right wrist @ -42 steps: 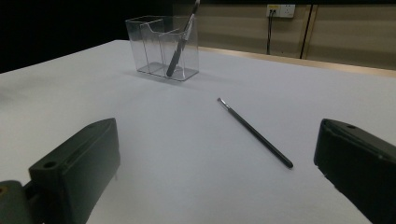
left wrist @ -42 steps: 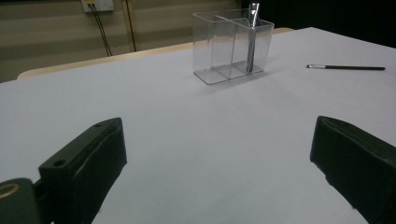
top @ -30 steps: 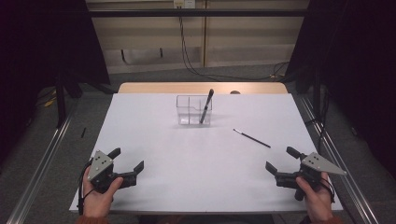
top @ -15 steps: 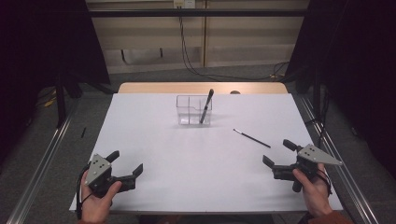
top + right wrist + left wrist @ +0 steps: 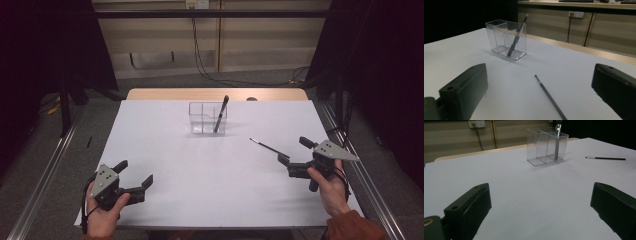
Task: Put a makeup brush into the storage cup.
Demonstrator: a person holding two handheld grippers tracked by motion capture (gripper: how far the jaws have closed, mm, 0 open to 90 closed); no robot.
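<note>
Right tool point(image 5: 296, 156) nearer thin brush point(image 5: 264, 146)

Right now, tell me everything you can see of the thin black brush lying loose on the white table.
The thin black brush is a slender dark stick with a small pale tip at one end. It lies flat on the white table, apart from the clear plastic divided holder, and nothing grips it. The right claw sits open just behind its handle end, the brush running between its jaws in the right gripper view.

Holder point(image 5: 207, 118) at table's point(image 5: 210, 190) far centre, pen point(image 5: 220, 113) in its right compartment, brush point(image 5: 265, 146) to its right
</note>
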